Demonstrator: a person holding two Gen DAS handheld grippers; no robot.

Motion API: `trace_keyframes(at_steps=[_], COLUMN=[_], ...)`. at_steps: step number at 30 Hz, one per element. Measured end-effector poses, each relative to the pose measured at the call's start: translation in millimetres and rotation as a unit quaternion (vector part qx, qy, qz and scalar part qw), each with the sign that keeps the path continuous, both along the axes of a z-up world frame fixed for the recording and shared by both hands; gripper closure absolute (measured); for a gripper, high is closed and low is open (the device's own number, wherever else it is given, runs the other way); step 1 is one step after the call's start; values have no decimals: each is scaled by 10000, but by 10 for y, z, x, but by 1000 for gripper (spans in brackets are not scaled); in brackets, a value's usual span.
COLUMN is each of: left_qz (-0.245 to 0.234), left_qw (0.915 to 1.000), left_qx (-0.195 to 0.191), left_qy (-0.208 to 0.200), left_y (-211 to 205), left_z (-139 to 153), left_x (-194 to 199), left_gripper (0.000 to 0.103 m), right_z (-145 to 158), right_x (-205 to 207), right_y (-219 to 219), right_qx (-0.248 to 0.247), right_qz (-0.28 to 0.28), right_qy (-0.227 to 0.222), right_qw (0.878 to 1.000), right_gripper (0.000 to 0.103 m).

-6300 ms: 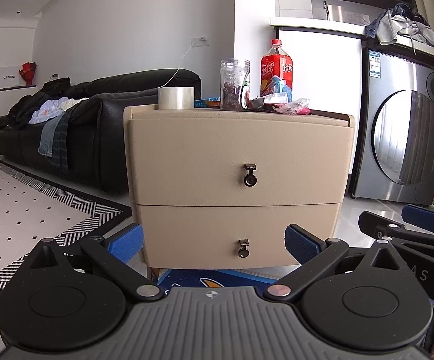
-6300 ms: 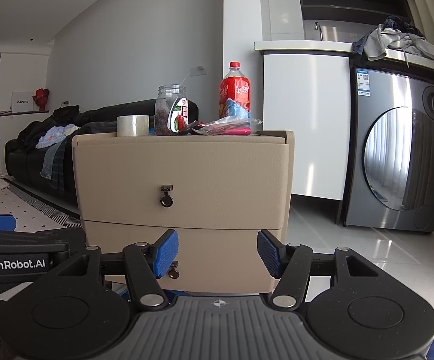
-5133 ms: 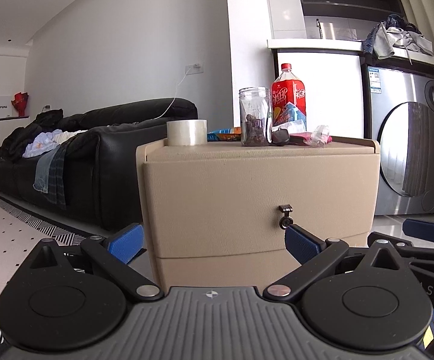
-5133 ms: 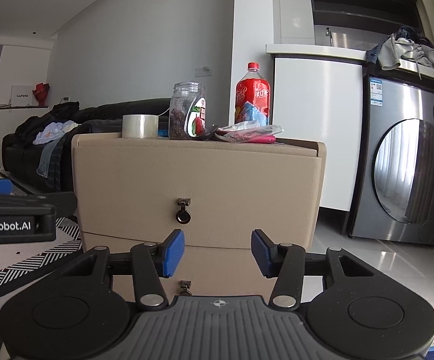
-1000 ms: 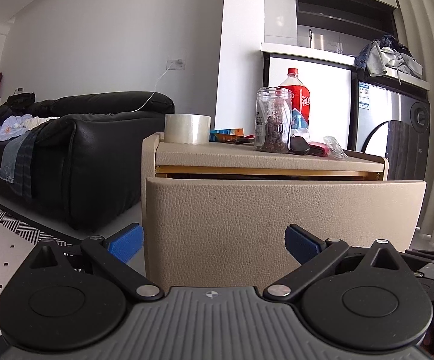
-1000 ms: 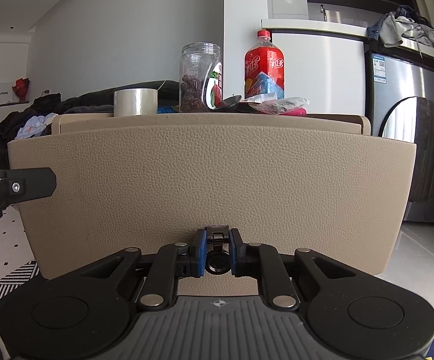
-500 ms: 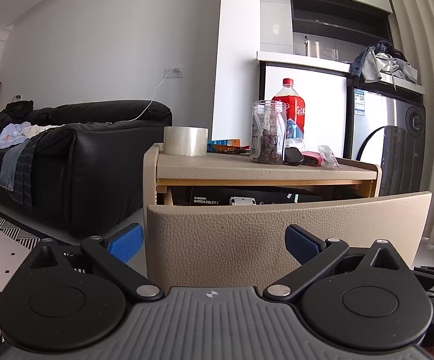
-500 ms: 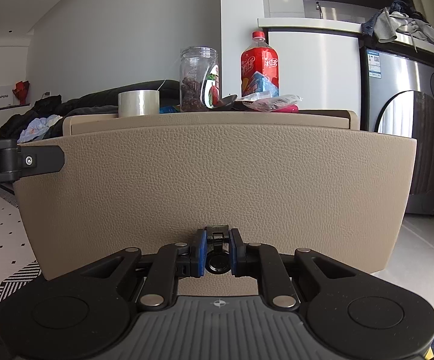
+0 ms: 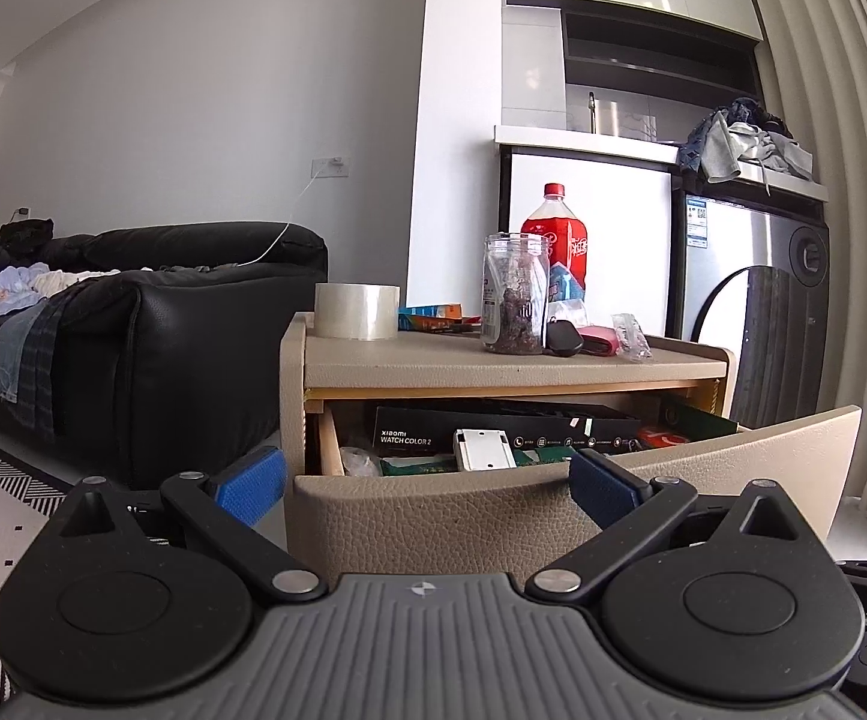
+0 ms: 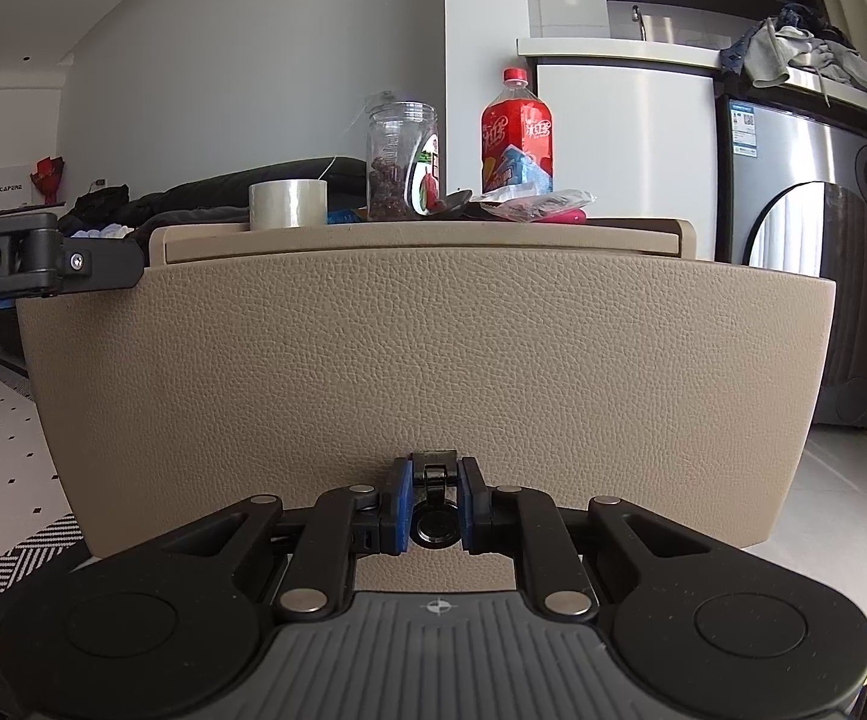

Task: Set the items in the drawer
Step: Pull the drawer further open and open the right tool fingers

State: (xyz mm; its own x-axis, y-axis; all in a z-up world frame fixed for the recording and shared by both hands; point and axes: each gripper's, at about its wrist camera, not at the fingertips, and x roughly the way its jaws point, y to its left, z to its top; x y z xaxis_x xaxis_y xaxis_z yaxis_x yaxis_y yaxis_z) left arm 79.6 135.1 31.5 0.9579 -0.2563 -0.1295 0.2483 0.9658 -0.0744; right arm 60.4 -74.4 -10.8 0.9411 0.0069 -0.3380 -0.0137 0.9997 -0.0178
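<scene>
The top drawer [image 9: 553, 516] is now pulled way further out than half a second ago, so its contents show (a black watch box [image 9: 493, 426] and a white part). The right gripper [image 10: 433, 507] still has its fingers pinched on the drawer's ring handle [image 10: 433, 525]. The left gripper [image 9: 427, 477] hangs in front with fingers spread, holding nothing. Tape roll [image 9: 356, 311], jar [image 9: 514, 300] and red bottle [image 9: 556, 240] sit on the cabinet's top surface.

Your left wrist camera looks over the open drawer [image 9: 553, 504] front from its left end, seeing inside. Your right wrist camera sits lower, square and close against that front. Both share the cabinet top [image 9: 493, 360], tape roll [image 10: 287, 203] and jar [image 10: 402, 159].
</scene>
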Motion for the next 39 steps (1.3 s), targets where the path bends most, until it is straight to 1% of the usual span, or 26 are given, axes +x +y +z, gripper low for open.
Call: trace_keyframes(at_steps=[5, 7, 11, 13, 37, 39], left_qz=[-154, -151, -412, -429, -451, -447], left_qw=[9993, 9993, 9983, 9982, 9982, 9982], left_qx=[-317, -308, -385, -409, -372, -370], left_qy=[-105, -127, -114, -98, -133, -129], left_y=[116, 124, 142, 137, 105, 96], left_z=[87, 109, 119, 130, 146, 149], left_x=[-98, -121, -120, -112, -151, -149], left_gripper=[0, 0, 0, 0, 0, 0], right_z=[9, 12, 18, 21, 54, 52], right_x=[-57, -79, -119, -135, -314, -320], right_y=[-12, -17, -23, -24, -58, -42], right_qx=[16, 22, 34, 41, 119, 36], right_qz=[14, 20, 26, 26, 71, 78], right_qy=[20, 28, 44, 51, 140, 125], right_qw=[10000, 10000, 10000, 10000, 9998, 9999], right_gripper=[86, 86, 86, 86, 86, 86])
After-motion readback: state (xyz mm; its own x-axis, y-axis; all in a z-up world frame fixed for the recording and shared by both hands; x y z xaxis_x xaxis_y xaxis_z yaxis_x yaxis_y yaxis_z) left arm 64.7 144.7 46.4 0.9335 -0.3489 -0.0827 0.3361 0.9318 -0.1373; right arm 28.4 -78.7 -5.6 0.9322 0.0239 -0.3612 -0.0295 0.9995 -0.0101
